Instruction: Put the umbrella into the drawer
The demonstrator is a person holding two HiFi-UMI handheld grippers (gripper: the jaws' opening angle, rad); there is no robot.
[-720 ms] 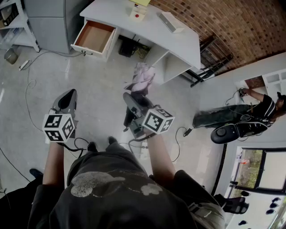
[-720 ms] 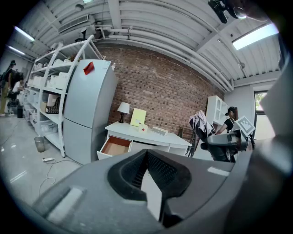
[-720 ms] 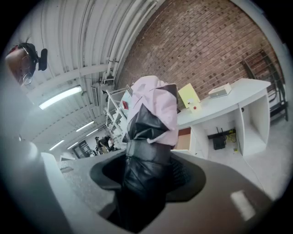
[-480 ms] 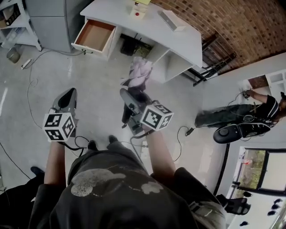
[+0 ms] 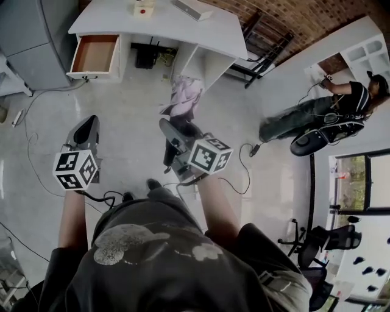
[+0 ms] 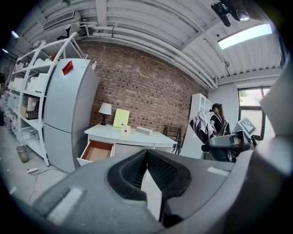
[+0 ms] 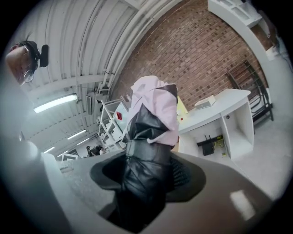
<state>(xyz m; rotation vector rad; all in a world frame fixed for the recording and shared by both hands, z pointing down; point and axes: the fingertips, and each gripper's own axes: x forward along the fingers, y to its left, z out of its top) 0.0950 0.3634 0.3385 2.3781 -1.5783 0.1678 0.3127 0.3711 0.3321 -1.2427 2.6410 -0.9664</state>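
Note:
A folded pink and black umbrella sticks out forward from my right gripper, whose jaws are shut on its black lower part. My left gripper is held out at the left with its pads together and nothing between them. Ahead stands a white desk. Its wooden-lined drawer is pulled open at the left end. Both grippers are well short of the desk, over the floor.
A grey fridge stands left of the desk. Cables trail across the floor. A small box with a red button sits on the desk top. Another person is at the right, and an office chair stands beyond.
The head view has swung, so the desk and open drawer now lie further left and higher in the frame. Both grippers keep their poses, and the umbrella stays in the right one.

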